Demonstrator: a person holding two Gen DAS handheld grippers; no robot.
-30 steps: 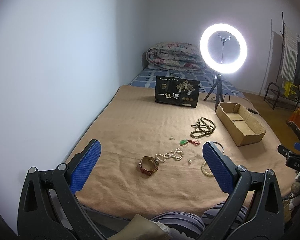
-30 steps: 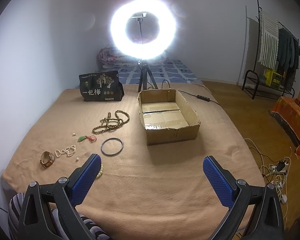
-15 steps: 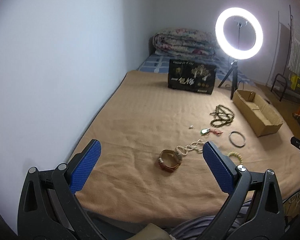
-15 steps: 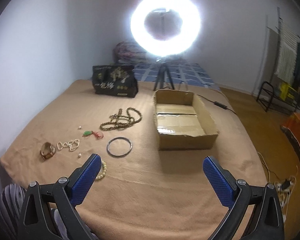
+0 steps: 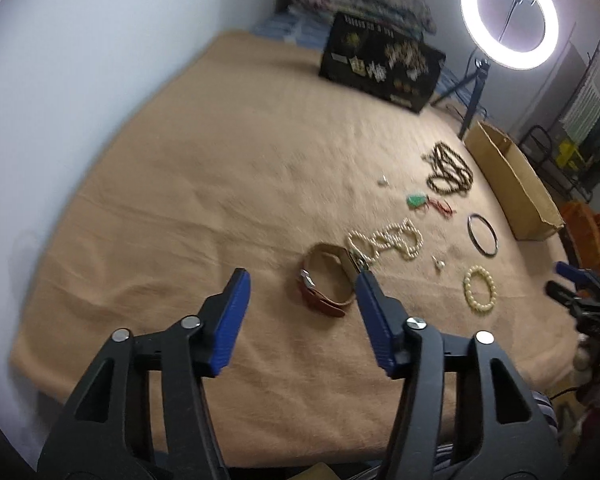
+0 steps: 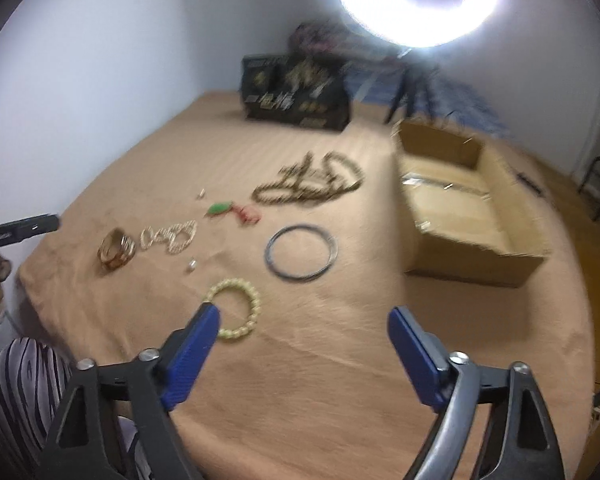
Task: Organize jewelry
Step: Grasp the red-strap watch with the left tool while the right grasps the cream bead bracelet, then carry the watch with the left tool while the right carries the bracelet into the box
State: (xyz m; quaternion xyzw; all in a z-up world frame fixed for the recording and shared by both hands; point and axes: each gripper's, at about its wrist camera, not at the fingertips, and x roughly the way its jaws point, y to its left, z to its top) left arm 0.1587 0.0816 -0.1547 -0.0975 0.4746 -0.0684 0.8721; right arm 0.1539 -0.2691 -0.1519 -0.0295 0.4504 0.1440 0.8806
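The jewelry lies scattered on the tan blanket (image 5: 180,208), left of the empty cardboard box (image 6: 460,216), presumably its destination. The left gripper (image 5: 302,280), jaws spread, nears the brown watch (image 5: 324,280); the right gripper (image 6: 304,316), likewise released, nears the pearl bracelet (image 6: 240,308).

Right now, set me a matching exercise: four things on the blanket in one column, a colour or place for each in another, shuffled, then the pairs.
Things:
1. pendant
2. bangle
3. cardboard box
4. pearl bracelet

Descriptions:
A. thin dark metal ring, between the beaded bracelet and the box
B. green, with a red cord
C. cream beads, just ahead of the right claw
D. open-topped, at the blanket's right side, nothing visible inside

Pairs: 1-B, 2-A, 3-D, 4-C
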